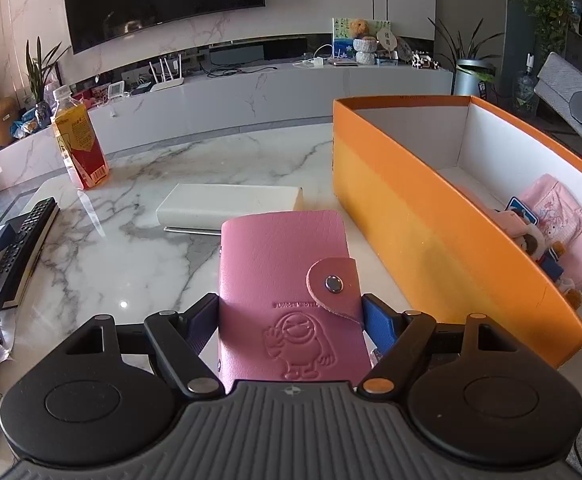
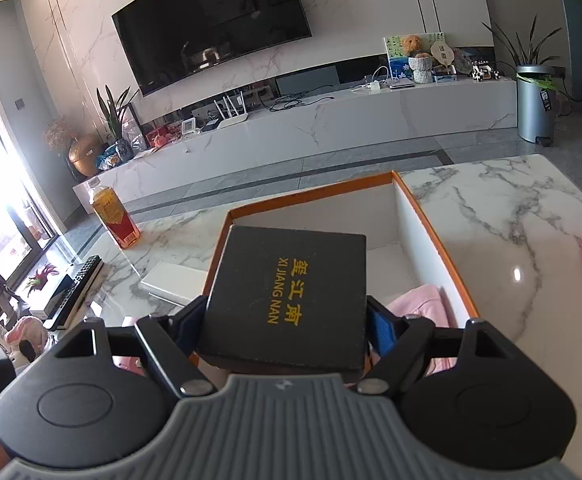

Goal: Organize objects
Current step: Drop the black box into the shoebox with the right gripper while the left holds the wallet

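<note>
Left gripper (image 1: pixel 290 312) is clamping a pink card holder (image 1: pixel 287 276) flat, orange box (image 1: pixel 431 236) lying rightward; right gripper (image 2: pixel 287 322) is pinching a black case (image 2: pixel 291 292) above that box (image 2: pixel 311 196), both ready for stowing.

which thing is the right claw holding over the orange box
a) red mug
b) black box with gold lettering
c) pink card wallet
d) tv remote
b: in the right wrist view the right claw is clamped on the black box with gold lettering, above the orange box.
</note>
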{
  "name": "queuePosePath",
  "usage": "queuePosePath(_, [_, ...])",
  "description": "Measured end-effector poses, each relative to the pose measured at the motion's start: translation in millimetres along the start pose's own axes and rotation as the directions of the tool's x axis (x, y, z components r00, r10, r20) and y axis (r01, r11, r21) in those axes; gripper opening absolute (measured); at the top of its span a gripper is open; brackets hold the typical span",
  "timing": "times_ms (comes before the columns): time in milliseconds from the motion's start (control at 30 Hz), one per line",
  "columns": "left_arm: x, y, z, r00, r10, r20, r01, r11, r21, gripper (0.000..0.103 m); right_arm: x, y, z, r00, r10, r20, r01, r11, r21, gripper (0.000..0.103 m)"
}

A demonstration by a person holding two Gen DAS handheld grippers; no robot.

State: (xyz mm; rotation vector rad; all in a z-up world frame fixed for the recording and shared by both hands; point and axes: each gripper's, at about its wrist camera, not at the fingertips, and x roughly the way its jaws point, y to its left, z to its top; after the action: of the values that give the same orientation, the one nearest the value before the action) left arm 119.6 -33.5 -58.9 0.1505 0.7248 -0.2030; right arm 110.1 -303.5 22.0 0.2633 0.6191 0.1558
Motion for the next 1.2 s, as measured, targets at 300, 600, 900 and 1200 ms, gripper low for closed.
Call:
queuePosePath(300, [-5.0, 6.2, 1.3, 0.999, -0.029, 0.021, 0.030, 0.999, -0.034, 0.089, 60.1, -0.9, 43.6, 0.994, -0.014, -0.112, 0.007, 0.998, -0.067, 0.081])
queuePosePath(600, [-5.8, 13.4, -0.2, 0.999, -0.041, 0.015, 0.042, 0.998, -0.056, 0.089, 146.3, 11.5, 54.1, 0.970, -0.041, -0.238, 0.000, 0.986, -0.168, 0.080])
queuePosePath(900, [-9.8, 19.7, -1.0, 0.999, -0.053, 0.007, 0.054, 0.996, -0.071, 0.089, 205.2, 17.2, 42.9, 0.952, -0.080, -0.294, 0.012, 0.974, -0.225, 0.081])
queuePosePath(1200, [-5.2, 18.2, -2.9, 0.998, -0.069, -0.013, 0.068, 0.997, -0.046, 0.089, 223.3, -0.8, 34.0, 0.924, -0.015, -0.381, -0.014, 0.997, -0.074, 0.081])
